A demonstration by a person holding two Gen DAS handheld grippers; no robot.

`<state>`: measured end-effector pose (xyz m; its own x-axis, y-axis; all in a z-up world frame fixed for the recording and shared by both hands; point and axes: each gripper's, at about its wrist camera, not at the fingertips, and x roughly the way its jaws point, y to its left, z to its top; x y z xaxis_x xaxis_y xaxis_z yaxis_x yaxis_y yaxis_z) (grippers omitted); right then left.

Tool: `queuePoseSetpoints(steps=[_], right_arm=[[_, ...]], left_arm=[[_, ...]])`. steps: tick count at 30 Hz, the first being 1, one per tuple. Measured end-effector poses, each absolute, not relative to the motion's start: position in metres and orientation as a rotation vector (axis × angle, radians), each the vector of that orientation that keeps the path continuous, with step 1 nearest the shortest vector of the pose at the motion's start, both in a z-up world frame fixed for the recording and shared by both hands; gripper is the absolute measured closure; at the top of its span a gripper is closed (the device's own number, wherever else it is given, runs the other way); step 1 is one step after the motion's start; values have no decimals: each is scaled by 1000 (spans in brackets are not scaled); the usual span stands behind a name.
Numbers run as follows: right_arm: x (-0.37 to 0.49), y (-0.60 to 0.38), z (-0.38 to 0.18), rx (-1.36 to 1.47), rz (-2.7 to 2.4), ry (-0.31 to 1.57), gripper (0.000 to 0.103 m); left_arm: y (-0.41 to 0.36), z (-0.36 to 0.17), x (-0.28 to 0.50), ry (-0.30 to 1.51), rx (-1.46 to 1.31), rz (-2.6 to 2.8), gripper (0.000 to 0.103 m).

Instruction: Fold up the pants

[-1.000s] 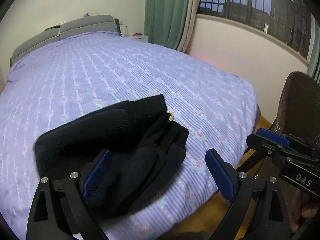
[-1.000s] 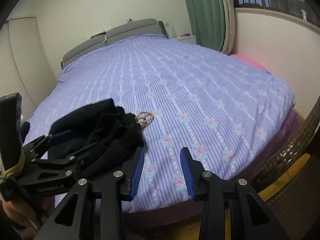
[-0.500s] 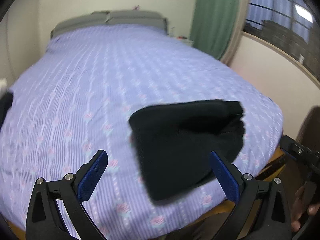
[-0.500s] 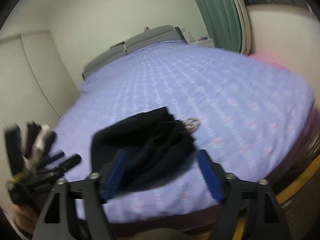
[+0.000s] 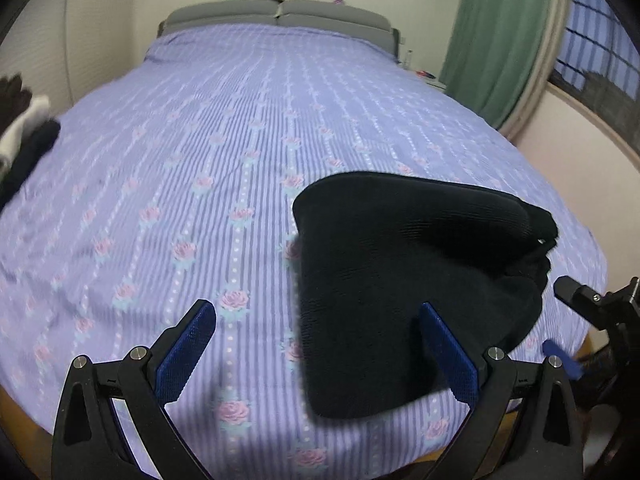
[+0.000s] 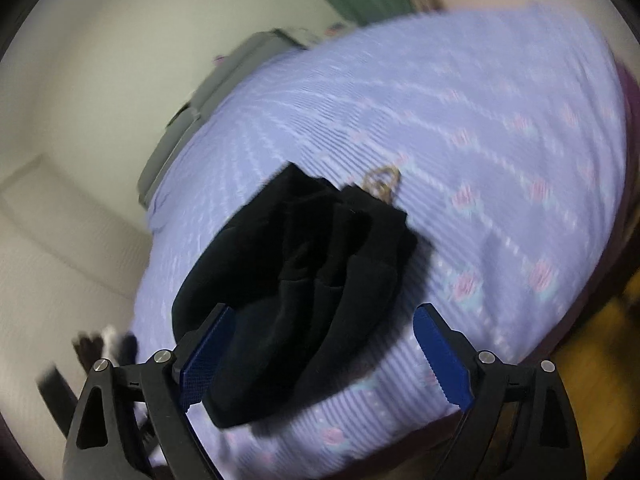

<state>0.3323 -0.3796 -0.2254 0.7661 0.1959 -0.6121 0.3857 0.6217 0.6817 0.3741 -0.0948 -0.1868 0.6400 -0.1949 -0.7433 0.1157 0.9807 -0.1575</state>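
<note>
Folded black pants [image 5: 404,280] on bed [image 5: 240,128]; both claws spread, empty

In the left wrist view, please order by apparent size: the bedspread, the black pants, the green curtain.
1. bedspread
2. black pants, though closeness to the camera enlarges them
3. green curtain, farther away and partly cropped

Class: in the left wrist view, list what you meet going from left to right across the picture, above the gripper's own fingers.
Clothes pile → bedspread → black pants → right gripper at the frame's edge.
</note>
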Motion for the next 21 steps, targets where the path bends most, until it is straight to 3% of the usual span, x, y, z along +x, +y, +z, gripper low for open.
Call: queuePoseSetpoints(steps=[17,21], right_arm=[[389,-374,-300,1191,-48,701,11],[401,-372,-304,1183,-9,677,9]], left_arm=[[-101,-223,408,906,-307,-268,1],[-109,-231,409,904,-334,-312,16]])
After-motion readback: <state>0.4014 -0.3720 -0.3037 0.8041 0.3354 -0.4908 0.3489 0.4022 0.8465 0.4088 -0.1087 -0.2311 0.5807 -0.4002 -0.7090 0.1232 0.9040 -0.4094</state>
